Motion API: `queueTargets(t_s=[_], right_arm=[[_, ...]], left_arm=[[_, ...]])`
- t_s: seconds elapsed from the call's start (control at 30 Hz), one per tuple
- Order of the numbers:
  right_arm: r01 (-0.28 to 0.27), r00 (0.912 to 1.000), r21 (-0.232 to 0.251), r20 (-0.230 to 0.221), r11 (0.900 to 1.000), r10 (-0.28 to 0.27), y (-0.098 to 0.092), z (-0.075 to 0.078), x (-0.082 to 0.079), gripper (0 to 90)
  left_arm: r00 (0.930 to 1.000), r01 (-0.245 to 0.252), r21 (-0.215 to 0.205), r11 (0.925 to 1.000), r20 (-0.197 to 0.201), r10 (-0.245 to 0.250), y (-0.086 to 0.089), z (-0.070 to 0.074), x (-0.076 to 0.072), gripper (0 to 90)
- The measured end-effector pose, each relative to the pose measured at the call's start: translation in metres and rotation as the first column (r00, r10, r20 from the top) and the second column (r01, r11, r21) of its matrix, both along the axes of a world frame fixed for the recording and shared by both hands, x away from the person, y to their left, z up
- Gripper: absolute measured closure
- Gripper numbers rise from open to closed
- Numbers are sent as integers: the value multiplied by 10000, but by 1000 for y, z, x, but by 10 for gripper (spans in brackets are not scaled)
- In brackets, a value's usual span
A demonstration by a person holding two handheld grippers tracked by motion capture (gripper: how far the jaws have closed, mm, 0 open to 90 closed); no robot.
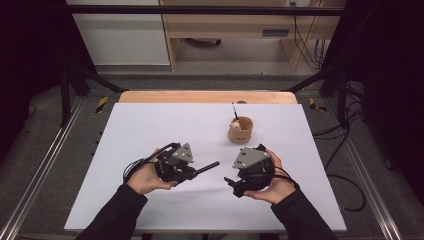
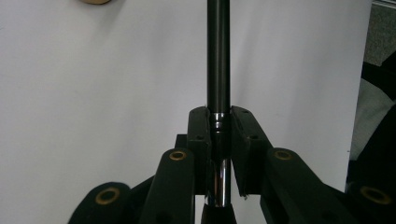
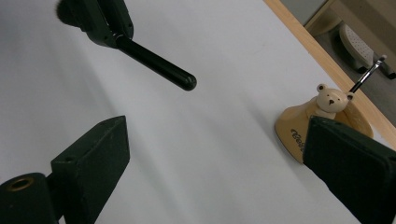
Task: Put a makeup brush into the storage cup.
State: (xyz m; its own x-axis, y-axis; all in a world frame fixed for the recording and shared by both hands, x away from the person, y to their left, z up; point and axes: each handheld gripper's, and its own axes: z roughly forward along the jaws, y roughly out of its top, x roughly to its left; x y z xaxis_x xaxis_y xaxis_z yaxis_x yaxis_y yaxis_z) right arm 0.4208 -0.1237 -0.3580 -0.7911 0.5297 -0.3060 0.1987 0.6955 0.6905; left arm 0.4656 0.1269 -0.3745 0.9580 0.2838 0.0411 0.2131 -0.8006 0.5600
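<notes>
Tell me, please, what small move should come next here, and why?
Probably carry the left gripper toward the bear cup: its jaws are shut on a black brush handle, the cup already holds another tool, and the right gripper is open.

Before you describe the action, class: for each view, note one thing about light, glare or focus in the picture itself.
High view: the white table is evenly lit, its surroundings dark. Left gripper view: glare streaks the metal ferrule of the black handle clamped in the left gripper; the tan cup at the top edge is blurred. Right gripper view: the right gripper jaws are soft, the bear cup sharper.
</notes>
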Motion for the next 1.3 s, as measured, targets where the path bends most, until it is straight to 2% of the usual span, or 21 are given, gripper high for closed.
queueTargets(t_s=[0.03,0.1,0.27,0.47,0.53,0.57,0.7,0.83,1.3], right_arm=[[-34,10000,-45,-8,10000,34,1,0,0,80],[-108,9999,-183,-21,9998,107,4,0,-1,81],[-482,9988,-718,-102,9963,476,10,0,-2,84],[-988,9951,-1069,-80,9893,986,17,0,-3,90],[-995,9950,-1161,-120,9882,987,20,-1,-4,93],[-1155,9933,-1375,-110,9837,1151,21,-1,-5,96],[-1300,9915,-1548,-238,9793,1279,26,-4,-5,105],[-1608,9870,-1922,-267,9681,1587,29,-7,-5,111],[-2192,9751,-2266,-164,9490,2213,40,-14,-9,163]], left_arm=[[10000,69,111,9999,10,-70,0,0,0,784],[10000,20,31,10000,-60,-20,-1,-1,1,784],[9998,181,159,9997,-126,-179,-4,-3,1,784],[9992,373,212,9991,-183,-369,-8,-4,0,784],[9989,436,233,9988,-201,-432,-9,-5,0,784],[9987,460,236,9987,-219,-455,-9,-5,0,784],[9979,573,228,9981,-321,-565,-10,-5,0,784],[9969,707,244,9972,-357,-698,-11,-5,-1,784],[9926,1135,158,9934,-450,-1127,-15,0,-6,784]])
